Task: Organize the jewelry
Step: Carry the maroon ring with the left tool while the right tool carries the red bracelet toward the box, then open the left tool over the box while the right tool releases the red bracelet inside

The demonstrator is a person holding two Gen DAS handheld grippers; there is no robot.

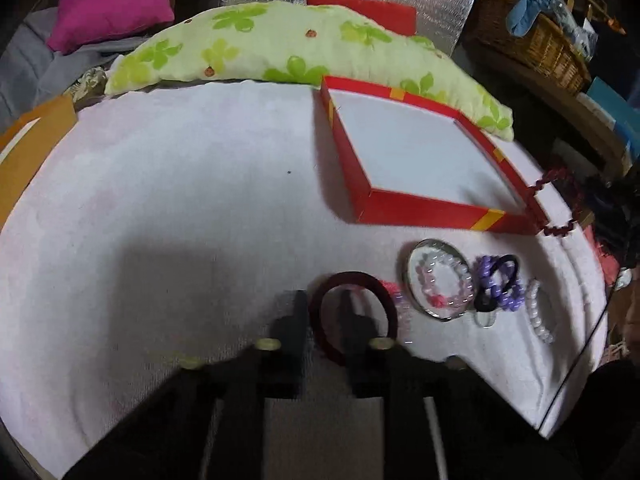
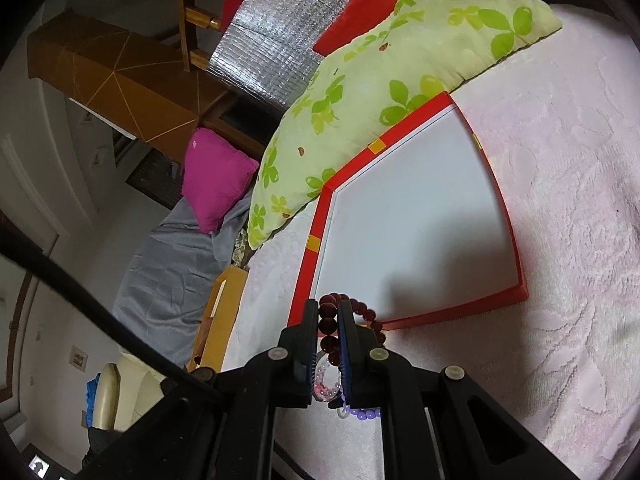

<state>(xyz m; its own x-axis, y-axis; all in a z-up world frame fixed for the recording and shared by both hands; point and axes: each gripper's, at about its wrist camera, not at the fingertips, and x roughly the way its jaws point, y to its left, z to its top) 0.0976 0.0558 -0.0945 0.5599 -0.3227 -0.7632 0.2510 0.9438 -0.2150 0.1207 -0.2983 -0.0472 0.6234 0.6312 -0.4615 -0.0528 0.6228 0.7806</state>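
Clamped in right hand-held gripper [image 2: 329,322]: dark red bead bracelet [image 2: 329,322], over empty red cardboard box [image 1: 416,204]. Left hand-held gripper [image 1: 324,312] shut, astride maroon bangle [image 1: 354,316]. Nothing boxed yet.

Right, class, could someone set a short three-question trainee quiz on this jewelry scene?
1. True or false: jewelry already lies inside the red box.
2. What is the right gripper shut on? A) a gold chain B) a dark red bead bracelet C) a wristwatch
3. What lies inside the clear bangle on the towel?

Key: 1 false, its white floor is bare. 2 B. 3 a pink-and-white bead bracelet.
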